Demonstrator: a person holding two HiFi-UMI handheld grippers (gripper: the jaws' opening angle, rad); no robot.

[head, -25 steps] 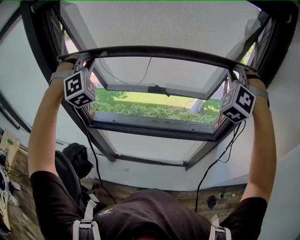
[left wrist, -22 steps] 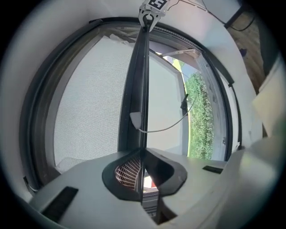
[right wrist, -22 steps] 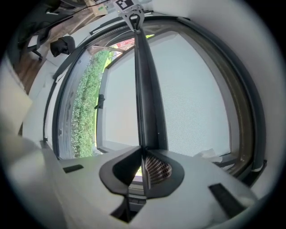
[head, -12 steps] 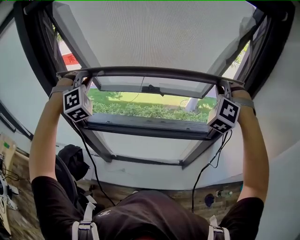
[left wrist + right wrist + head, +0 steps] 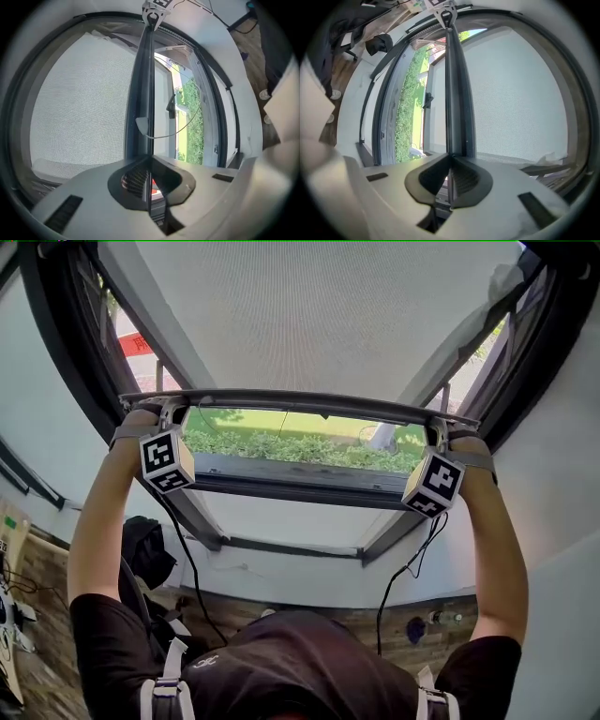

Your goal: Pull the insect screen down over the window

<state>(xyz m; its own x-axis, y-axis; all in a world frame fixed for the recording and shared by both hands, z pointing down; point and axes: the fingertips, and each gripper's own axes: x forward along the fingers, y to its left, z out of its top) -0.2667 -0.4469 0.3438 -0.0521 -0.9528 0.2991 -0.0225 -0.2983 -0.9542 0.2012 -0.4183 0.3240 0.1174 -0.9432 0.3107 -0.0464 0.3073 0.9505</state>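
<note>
In the head view, the pull bar (image 5: pixel 300 401) and marker cubes (image 5: pixel 167 461) are hiding the fingers of your left gripper (image 5: pixel 149 180), which have just been closing onto that bar, and of your right gripper (image 5: pixel 450 180). The insect screen (image 5: pixel 319 315) is running off the top edge; small floor items (image 5: pixel 441 618) are showing too tiny to name

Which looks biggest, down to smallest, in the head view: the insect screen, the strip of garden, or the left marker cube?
1. insect screen
2. strip of garden
3. left marker cube, smallest, though nearness to the camera enlarges it.
</note>
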